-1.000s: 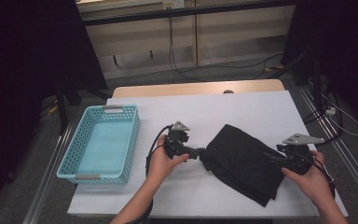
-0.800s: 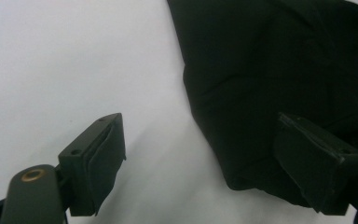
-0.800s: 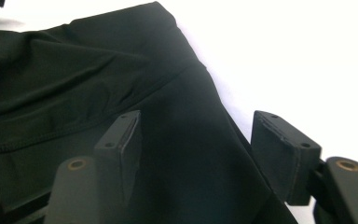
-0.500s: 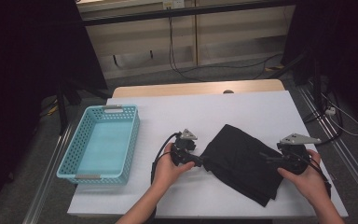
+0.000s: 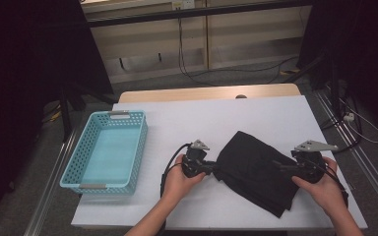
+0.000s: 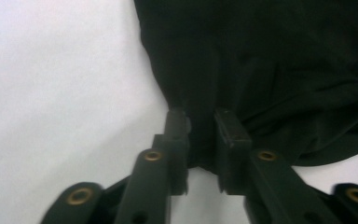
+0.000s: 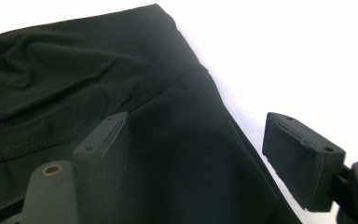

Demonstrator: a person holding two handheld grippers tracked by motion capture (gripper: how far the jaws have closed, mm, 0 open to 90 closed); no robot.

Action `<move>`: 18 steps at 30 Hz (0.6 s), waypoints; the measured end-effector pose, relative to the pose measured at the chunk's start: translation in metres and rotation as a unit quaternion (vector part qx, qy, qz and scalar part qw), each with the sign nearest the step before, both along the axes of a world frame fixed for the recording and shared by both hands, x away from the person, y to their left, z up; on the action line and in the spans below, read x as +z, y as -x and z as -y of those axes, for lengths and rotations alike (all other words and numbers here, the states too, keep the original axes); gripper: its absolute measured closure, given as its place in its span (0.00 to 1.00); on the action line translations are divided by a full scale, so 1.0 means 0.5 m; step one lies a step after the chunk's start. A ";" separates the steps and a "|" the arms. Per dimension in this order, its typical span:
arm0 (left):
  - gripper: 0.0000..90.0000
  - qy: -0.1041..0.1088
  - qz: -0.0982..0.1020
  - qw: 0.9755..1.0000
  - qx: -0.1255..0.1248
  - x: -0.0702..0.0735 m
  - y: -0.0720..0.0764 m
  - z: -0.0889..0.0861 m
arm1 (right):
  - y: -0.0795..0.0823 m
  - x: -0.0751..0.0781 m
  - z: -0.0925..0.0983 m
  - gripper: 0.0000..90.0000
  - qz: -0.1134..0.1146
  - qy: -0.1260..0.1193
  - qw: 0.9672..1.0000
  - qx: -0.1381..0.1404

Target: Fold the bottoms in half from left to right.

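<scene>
The left gripper [image 6: 200, 126] has just been closing, and in its own view the two black jaws stand narrowly apart with a bunched fold of the black garment [image 6: 270, 70] between them; the pads appear to pinch that fold, though black cloth against black pads makes the exact contact hard to read. From above, the left gripper [image 5: 211, 168] sits at the left edge of the garment [image 5: 256, 169], held by the person's left hand [image 5: 177, 182], its cable looping away to the left.

The right gripper [image 7: 196, 154] has its jaws wide apart. One jaw rests over the cloth and the other hangs past the garment's [image 7: 98, 93] edge, above the white table [image 7: 284, 56]; the pads do not press on the fabric. In the high view, the right gripper [image 5: 283, 167] lies at the garment's right side in the right hand [image 5: 325, 189], with its grey three-cornered plate on top; its fingertips blend into the dark cloth there and are hard to make out.

The garment lies crumpled on the white table [image 5: 226, 123], right of centre, between the two grippers. A seam and a band-like hem show in the right gripper view, but what kind of garment it is cannot be told. Well to the left stands a light blue basket [image 5: 78, 182] near the table's left edge, apart from the cloth. The person's forearms are cut off at the bottom of the high view.
</scene>
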State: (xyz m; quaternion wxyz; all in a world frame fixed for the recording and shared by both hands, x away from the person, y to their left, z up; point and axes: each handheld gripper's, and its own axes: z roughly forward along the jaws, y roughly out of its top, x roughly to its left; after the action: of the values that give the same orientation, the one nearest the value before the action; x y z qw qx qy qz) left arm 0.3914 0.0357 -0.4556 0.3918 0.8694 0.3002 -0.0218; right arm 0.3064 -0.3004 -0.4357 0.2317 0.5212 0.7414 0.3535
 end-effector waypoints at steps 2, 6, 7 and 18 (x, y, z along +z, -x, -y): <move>0.89 0.003 -0.011 1.000 0.008 0.004 -0.006 -0.006 | 0.000 0.001 0.001 0.25 0.000 -0.004 1.000 0.000; 0.90 0.004 -0.026 1.000 0.015 0.011 -0.022 -0.026 | 0.002 0.004 0.008 0.24 0.007 -0.007 1.000 -0.003; 0.90 0.007 -0.028 0.999 0.019 0.015 -0.028 -0.032 | 0.003 0.005 0.010 0.24 0.008 -0.010 1.000 -0.004; 0.90 -0.005 -0.050 0.998 0.044 0.045 -0.083 -0.105 | 0.006 0.010 0.010 0.22 0.015 -0.019 1.000 -0.005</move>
State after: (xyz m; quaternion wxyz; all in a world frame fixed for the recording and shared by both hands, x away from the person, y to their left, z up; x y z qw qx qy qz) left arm 0.4330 0.0880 -0.4333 0.3725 0.8552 0.3573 -0.0467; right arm 0.3035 -0.3056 -0.4307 0.2347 0.5234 0.7288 0.3739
